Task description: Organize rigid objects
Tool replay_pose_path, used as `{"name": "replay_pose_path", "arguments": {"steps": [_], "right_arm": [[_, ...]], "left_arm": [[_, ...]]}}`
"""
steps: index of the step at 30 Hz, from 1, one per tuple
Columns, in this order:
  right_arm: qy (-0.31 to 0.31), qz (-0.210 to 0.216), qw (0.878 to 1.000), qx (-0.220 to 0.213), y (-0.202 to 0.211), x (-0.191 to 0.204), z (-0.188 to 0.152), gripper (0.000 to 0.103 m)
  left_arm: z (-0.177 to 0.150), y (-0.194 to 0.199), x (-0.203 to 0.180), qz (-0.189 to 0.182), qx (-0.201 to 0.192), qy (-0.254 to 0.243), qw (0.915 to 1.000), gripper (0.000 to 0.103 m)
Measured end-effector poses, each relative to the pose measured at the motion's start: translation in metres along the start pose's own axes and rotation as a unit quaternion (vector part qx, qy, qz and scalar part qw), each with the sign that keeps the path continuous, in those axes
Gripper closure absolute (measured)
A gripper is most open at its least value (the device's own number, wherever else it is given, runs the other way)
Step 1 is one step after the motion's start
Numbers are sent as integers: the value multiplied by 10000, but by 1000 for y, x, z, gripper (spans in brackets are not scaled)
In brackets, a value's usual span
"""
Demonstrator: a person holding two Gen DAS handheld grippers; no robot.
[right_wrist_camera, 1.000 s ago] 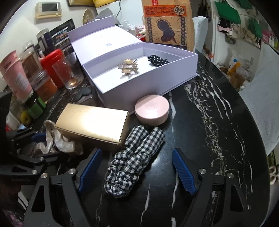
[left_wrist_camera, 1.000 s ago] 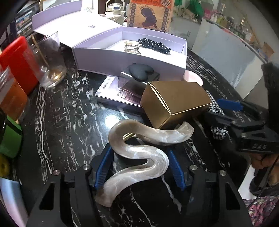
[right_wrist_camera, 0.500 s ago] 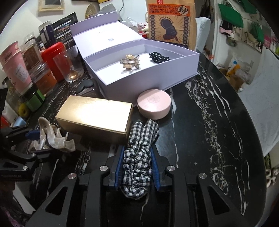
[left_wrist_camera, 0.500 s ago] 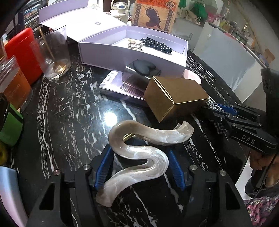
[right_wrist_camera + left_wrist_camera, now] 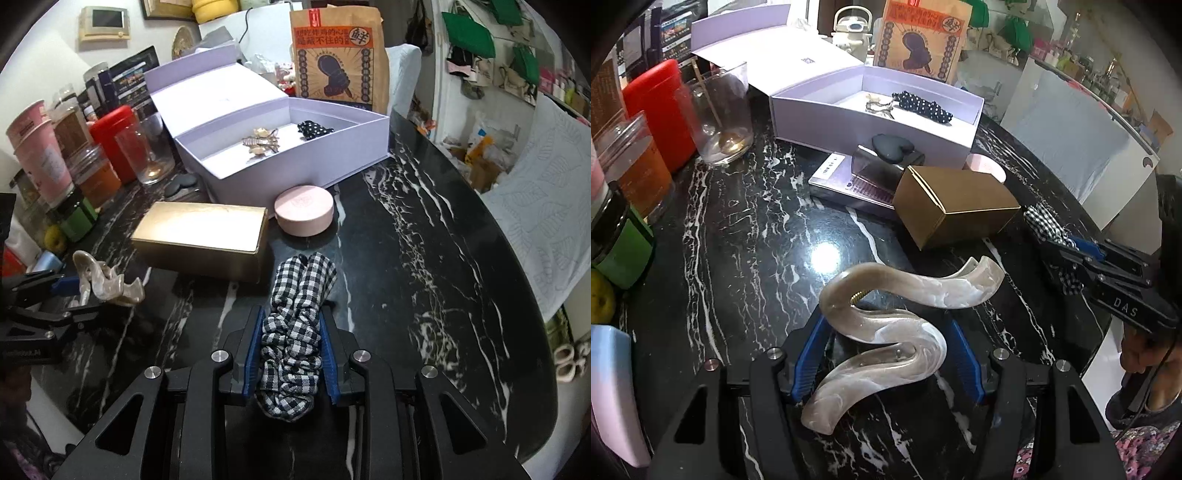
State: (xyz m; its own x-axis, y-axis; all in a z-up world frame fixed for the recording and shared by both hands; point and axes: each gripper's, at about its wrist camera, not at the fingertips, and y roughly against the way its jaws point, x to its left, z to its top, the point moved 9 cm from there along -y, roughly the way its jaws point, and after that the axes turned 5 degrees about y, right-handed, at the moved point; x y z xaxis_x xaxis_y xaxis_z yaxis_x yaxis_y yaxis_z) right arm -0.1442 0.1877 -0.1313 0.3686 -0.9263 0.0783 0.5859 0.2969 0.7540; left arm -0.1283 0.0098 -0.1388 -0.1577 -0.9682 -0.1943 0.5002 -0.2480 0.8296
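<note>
My left gripper (image 5: 886,354) is shut on a pearly S-shaped hair claw (image 5: 886,328), which curves up and out past the blue pads. The right wrist view shows the same claw (image 5: 107,284) held off the black marble table at the far left. My right gripper (image 5: 291,354) is shut on a black-and-white checked scrunchie (image 5: 299,295), squeezed narrow between the pads. Behind stands an open lilac box (image 5: 295,173) with a gold clip (image 5: 260,142) and a dotted black scrunchie (image 5: 314,129) inside.
A gold cardboard box (image 5: 199,232) and a round pink case (image 5: 304,214) lie between the grippers and the lilac box. Jars, a glass (image 5: 720,114), a red canister and cups line the left edge. A brown paper bag (image 5: 336,62) stands behind the box.
The right gripper's jaws, open around the checked scrunchie a second ago, have shut on it. Both grippers have shifted slightly over the table with their loads.
</note>
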Motion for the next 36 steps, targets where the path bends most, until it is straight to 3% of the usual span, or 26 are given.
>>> {"name": "replay_pose_path", "arguments": {"steps": [4,5,6,16,36], "right_arm": [[-14,54,10000,-38,6,3,-5,75],[-16,71,10000,-40,7,3,-6,75],[-17,97,9999,-42,9,4,-7,75],[31,202,9998,-22,15,13,-9,75],[240,252,9988,-335,22,16,40,75]], "left_arm": [[0,8,-2,-16,-134,53,9999,41],[0,9,-3,-19,-153,48,9999,51],[-1,10,-4,-57,-140,41,9999,55],[5,13,-8,-117,-241,-13,9996,56],[52,40,-3,-239,-661,23,9975,57]]}}
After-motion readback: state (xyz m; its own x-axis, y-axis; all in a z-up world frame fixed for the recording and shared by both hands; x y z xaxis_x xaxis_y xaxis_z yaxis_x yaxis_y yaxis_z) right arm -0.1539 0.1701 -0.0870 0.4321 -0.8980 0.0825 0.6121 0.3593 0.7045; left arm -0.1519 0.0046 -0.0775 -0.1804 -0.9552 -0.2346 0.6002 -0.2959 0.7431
